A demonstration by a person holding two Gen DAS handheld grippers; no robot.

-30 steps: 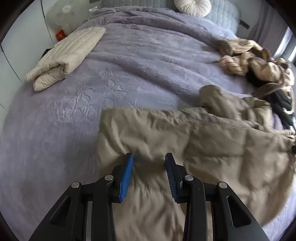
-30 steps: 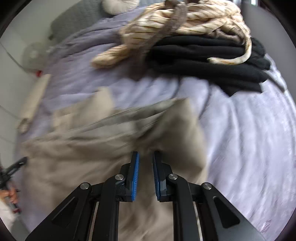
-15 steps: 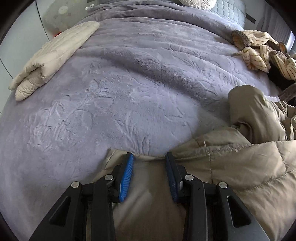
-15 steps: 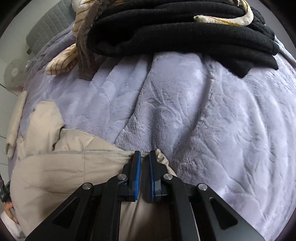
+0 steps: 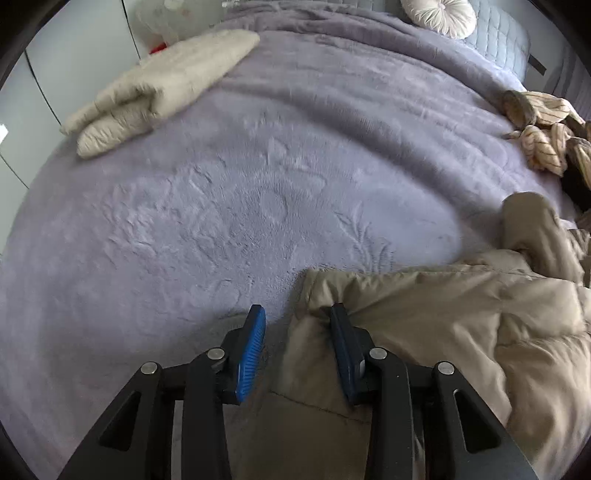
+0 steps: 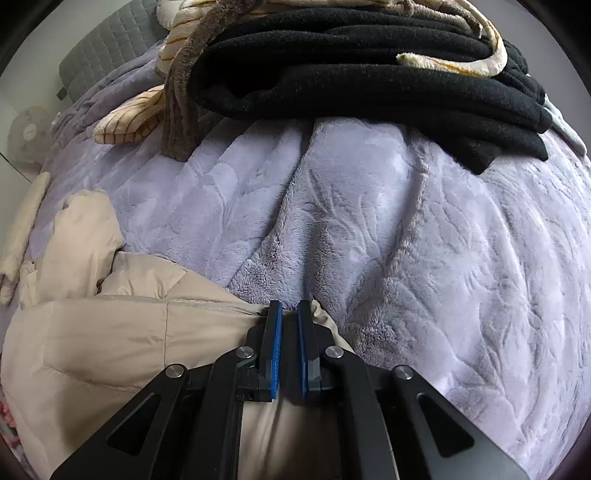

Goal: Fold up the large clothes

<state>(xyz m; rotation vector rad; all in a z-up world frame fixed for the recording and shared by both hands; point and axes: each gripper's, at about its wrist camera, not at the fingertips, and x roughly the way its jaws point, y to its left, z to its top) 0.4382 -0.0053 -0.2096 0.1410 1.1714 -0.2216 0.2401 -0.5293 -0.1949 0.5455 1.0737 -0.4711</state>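
Observation:
A tan puffer jacket [image 5: 436, 317] lies on the lilac plush bedspread [image 5: 240, 192]. My left gripper [image 5: 297, 314] is open over the jacket's left corner, with the fabric edge between its fingers and the right finger resting on the jacket. In the right wrist view the jacket [image 6: 110, 332] fills the lower left. My right gripper [image 6: 290, 310] is shut on the jacket's right corner at the bedspread [image 6: 406, 240].
A folded cream quilted garment [image 5: 162, 85] lies at the far left of the bed. A pile of striped cream and black clothes [image 6: 351, 62] lies at the far right, also seen in the left wrist view [image 5: 543, 133]. A round white cushion [image 5: 439, 14] sits by the headboard.
Both grippers have moved forward and down to the bed with the jacket's corners. The left gripper has shifted left, so the jacket corner now sits under its right finger.

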